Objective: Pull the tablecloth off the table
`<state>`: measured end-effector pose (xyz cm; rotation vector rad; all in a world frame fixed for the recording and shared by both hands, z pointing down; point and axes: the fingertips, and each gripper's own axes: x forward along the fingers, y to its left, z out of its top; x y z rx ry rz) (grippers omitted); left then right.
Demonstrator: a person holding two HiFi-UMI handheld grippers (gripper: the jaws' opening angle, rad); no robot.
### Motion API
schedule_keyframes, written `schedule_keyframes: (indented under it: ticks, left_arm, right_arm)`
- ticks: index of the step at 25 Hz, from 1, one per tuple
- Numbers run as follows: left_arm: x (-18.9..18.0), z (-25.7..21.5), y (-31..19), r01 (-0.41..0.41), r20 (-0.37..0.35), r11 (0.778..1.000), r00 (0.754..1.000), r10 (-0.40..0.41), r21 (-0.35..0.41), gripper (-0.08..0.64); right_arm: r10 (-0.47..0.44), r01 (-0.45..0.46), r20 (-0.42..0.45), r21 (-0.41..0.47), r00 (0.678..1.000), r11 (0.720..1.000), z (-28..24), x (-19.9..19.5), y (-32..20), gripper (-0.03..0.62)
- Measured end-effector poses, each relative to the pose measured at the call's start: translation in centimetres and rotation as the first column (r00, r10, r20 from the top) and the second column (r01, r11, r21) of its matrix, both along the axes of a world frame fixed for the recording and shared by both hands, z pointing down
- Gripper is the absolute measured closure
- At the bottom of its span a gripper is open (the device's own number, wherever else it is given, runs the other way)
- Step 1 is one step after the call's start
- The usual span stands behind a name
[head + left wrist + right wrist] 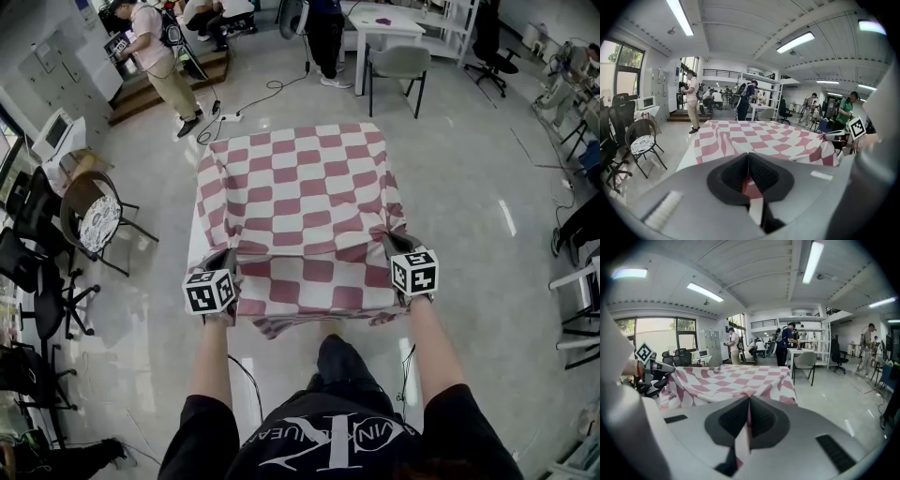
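Observation:
A red-and-white checked tablecloth (pixel 300 202) covers a small square table, its near edge hanging down toward me. My left gripper (pixel 228 260) is shut on the cloth's near left corner, and a pinched fold of the tablecloth (pixel 751 187) shows between its pads. My right gripper (pixel 392 246) is shut on the near right corner, where a fold of the tablecloth (pixel 748 425) is clamped. The cloth bunches into wrinkles at both grips. In the left gripper view the tablecloth (pixel 764 138) spreads ahead; in the right gripper view the tablecloth (pixel 731 378) spreads ahead too.
A round-backed chair (pixel 94 217) stands left of the table, with black office chairs (pixel 28 272) beyond it. A grey chair (pixel 398 66) and a white desk (pixel 389 21) stand at the far side. A person (pixel 155 52) stands at the far left. Cables (pixel 248 98) lie on the floor.

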<state>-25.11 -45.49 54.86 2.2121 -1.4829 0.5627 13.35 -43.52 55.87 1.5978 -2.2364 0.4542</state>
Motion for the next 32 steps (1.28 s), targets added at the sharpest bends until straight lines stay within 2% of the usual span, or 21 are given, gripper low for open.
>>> schedule_keyframes:
  ticks: [9,12,18,24,32]
  left_arm:
    - [1.6,0.4,7.9,-0.024,0.005,0.998,1.000,0.024,0.057,0.542]
    - [2.3,0.2,11.5,-0.019,0.008,0.997,1.000,0.019,0.072,0.541]
    - [2.7,-1.3,16.4,0.022,-0.002,0.998,1.000,-0.022,0.056,0.541]
    - [3.5,-2.5,18.3,0.084,-0.038,0.993,0.996,-0.082,0.079,0.541]
    - [4.6,-5.5,20.4,0.154,-0.060,0.983,0.987,-0.148,0.102,0.541]
  right_arm:
    - [0.037,-0.039,0.063,0.040,0.997,0.998,2.0,2.0,9.2,0.581]
    - [0.019,-0.022,0.075,0.049,0.997,0.999,2.5,2.8,12.6,0.581]
    - [-0.009,0.004,0.120,0.040,0.993,0.999,0.6,3.4,15.9,0.581]
    - [-0.080,0.078,0.117,0.022,0.990,0.997,-1.3,4.4,16.5,0.581]
    - [-0.140,0.135,0.132,0.050,0.981,0.990,-4.7,5.6,16.4,0.581]
